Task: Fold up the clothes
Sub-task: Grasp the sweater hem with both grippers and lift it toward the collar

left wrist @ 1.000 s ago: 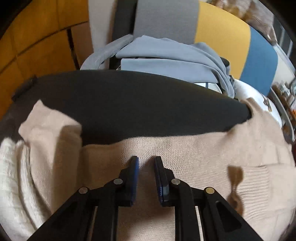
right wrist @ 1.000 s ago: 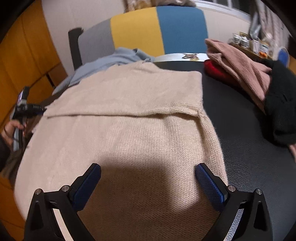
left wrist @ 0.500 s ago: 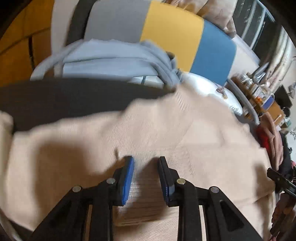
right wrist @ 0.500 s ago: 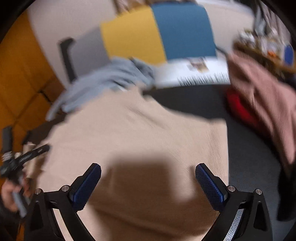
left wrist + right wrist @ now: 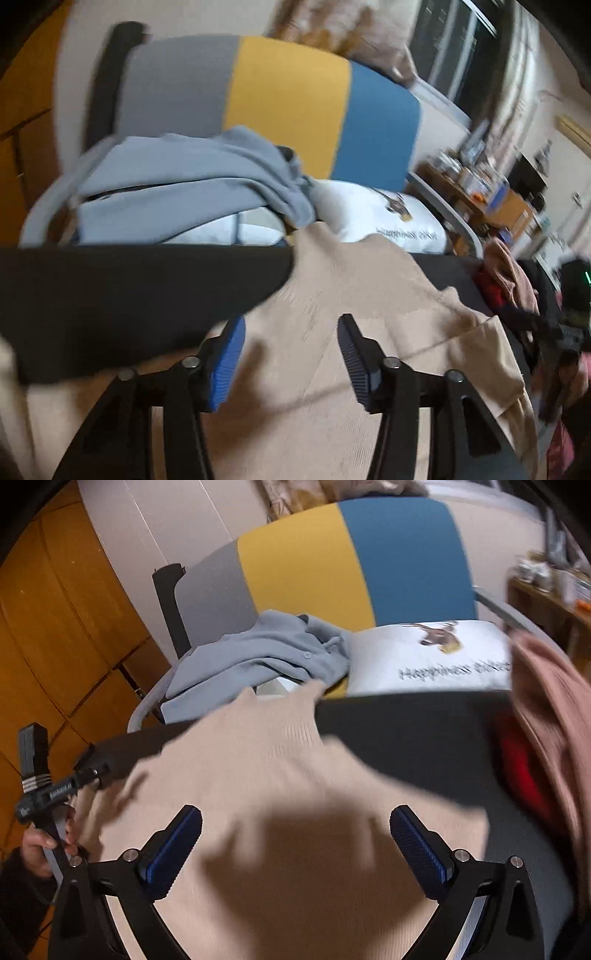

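Observation:
A beige knit sweater (image 5: 351,295) lies spread on the dark table (image 5: 129,288); it also shows in the right wrist view (image 5: 277,794). My left gripper (image 5: 291,332) is open and empty above the sweater near its far left edge. My right gripper (image 5: 295,827) is wide open and empty above the sweater's middle, casting a shadow on it. The left gripper and the hand holding it show at the left of the right wrist view (image 5: 48,794).
A grey-blue garment (image 5: 266,657) and a white printed cushion (image 5: 436,657) lie on a grey, yellow and blue chair (image 5: 332,561) behind the table. Pink (image 5: 546,709), red (image 5: 517,760) and dark clothes are piled at the table's right.
My left gripper has opened from nearly shut and swung right across the sweater. My right gripper stayed wide open and moved further over the sweater; both views are blurred by motion.

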{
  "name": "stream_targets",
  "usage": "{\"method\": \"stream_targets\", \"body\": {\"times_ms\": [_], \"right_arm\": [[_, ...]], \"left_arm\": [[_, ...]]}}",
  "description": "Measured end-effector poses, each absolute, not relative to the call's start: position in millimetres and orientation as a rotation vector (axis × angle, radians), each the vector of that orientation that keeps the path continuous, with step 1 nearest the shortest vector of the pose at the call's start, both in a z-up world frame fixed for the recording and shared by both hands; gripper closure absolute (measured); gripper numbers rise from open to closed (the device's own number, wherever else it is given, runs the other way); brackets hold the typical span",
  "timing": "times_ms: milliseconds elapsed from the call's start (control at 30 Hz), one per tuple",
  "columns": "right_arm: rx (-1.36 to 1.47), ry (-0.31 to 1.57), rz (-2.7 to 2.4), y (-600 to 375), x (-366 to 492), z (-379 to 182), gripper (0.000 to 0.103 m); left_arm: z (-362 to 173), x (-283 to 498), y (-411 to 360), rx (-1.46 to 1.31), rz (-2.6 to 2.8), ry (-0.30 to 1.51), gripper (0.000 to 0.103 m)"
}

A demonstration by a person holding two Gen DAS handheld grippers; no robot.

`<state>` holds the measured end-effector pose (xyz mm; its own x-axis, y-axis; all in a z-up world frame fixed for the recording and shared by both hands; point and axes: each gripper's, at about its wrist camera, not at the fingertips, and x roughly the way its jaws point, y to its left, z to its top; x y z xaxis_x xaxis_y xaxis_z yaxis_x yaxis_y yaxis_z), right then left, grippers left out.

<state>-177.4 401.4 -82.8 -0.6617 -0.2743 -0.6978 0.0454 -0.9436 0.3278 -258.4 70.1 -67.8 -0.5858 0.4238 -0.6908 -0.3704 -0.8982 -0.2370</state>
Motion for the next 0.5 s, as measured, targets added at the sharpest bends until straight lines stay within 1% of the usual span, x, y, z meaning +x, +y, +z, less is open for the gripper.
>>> {"method": "stream_targets", "body": {"times_ms": [33,67,133,200,300,433,500], "right_arm": [[1.229,-0.413,-2.672,401.8,-199.4,-82.1,0.0],[1.258,-0.392,-2.665,400.5,-222.0,-83.0,0.0],[1.275,-0.345,-2.635,397.8,-259.1,-84.6,0.003],[1.264,-0.335,-2.635,398.3,-285.8,-87.2,0.019],[1.308,-0.35,-2.609,401.4,-319.7,-100.2,0.027],[1.366,-0.384,-2.57,404.3,-355.6,-119.2,0.027],[1.36,-0.373,-2.545,401.4,-368.4,-124.0,0.027]], "left_arm": [[-66.6,-273.0,77.2,-1.1,2.438,-0.074,0.045],[-66.0,-285.0,84.1,-1.102,2.418,-0.049,0.044],[-69.4,-311.0,96.2,-1.142,2.366,-0.023,0.044],[-77.8,-337.6,107.6,-1.19,2.315,-0.033,0.044],[-94.0,-368.9,123.7,-1.238,2.27,-0.025,0.044],[-104.7,-398.1,138.6,-1.241,2.203,-0.051,0.044],[-109.2,-412.2,149.1,-1.25,2.199,-0.023,0.044]]}}
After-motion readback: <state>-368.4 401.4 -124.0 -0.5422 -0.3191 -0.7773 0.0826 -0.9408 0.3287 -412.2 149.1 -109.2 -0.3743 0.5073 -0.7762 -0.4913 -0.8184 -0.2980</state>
